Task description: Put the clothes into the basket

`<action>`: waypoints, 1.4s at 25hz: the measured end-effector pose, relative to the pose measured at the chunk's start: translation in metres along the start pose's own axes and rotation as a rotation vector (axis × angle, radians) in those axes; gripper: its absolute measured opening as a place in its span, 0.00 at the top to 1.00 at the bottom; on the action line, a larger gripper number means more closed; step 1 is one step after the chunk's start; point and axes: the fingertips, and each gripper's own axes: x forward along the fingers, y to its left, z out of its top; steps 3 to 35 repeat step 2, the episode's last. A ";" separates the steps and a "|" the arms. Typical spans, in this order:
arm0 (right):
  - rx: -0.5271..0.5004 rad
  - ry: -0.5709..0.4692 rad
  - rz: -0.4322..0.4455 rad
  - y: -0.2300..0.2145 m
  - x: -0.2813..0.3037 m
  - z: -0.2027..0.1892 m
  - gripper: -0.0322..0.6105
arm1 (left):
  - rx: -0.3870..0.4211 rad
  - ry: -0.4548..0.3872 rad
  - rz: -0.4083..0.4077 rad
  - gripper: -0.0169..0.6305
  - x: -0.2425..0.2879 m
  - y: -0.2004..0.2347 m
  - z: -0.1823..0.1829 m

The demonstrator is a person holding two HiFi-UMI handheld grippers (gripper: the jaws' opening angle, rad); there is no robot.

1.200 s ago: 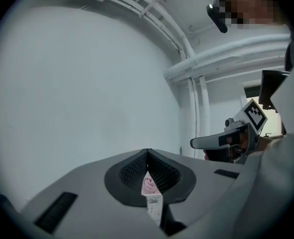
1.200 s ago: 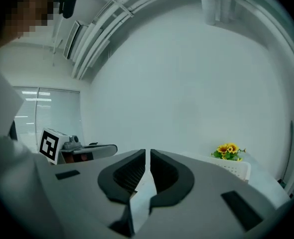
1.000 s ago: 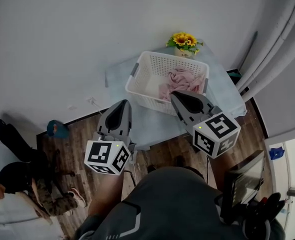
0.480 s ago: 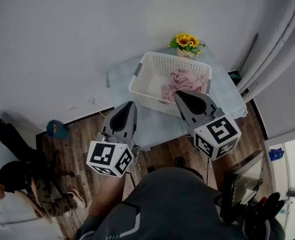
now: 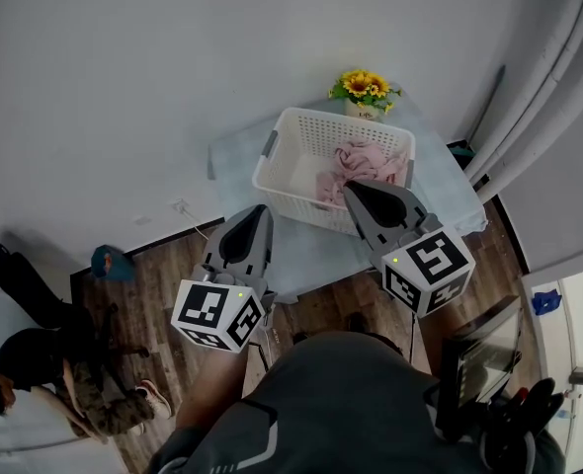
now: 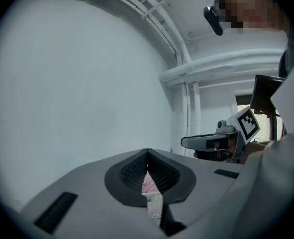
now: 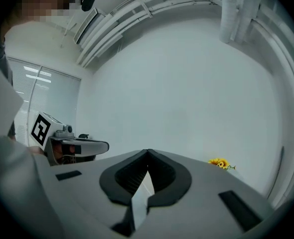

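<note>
No real movement since a second ago: same hover, same layout, only a slight wobble in the head view. Pink clothes (image 5: 356,161) down inside the white laundry basket (image 5: 293,197), bunched toward its right half, nothing draped over the rim. Basket sitting on the pale tabletop (image 5: 237,154), sunflowers (image 5: 363,85) just behind. Left hand-held gripper (image 5: 260,210) pinched shut on nothing, short of the basket's front wall. Right hand-held gripper (image 5: 351,188) likewise clamped closed and empty, by the near wall. No other clothing in sight. Looks like job done, just hanging back now.
</note>
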 end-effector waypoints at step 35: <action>0.010 -0.001 0.005 -0.002 0.000 0.002 0.93 | 0.004 -0.002 0.006 0.96 0.002 0.002 0.002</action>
